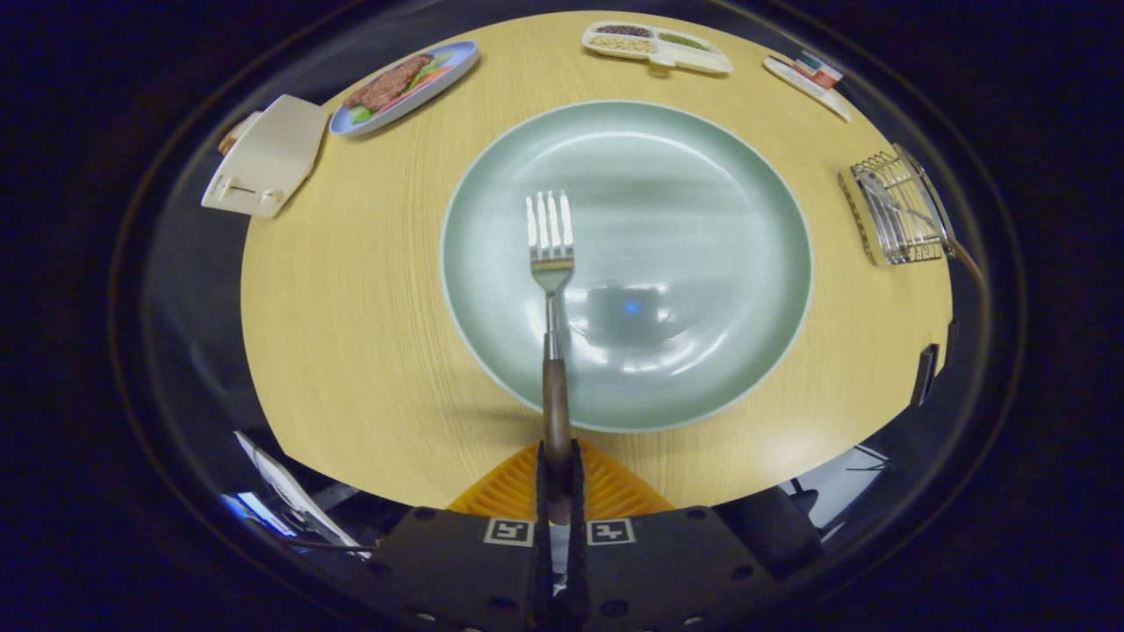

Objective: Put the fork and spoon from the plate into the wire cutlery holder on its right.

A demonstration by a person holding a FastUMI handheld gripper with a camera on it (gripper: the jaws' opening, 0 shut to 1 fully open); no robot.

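Tongs (557,478): clenched on the fork's dark wooden handle, both fingers pressing its sides.
Fork (551,263): held out ahead of the tongs, tines over the plate's left half, pointing away.
Plate (702,175): large, pale green, middle of the worktop (351,307); no cutlery lies on it.
Wire cutlery holder (900,211): right of the plate, near the worktop's edge; a utensil with a wooden handle lies in it, handle sticking out.
Left of plate: cream box (263,158), blue dish of food (404,83).
Beyond plate: divided white tray (654,44).
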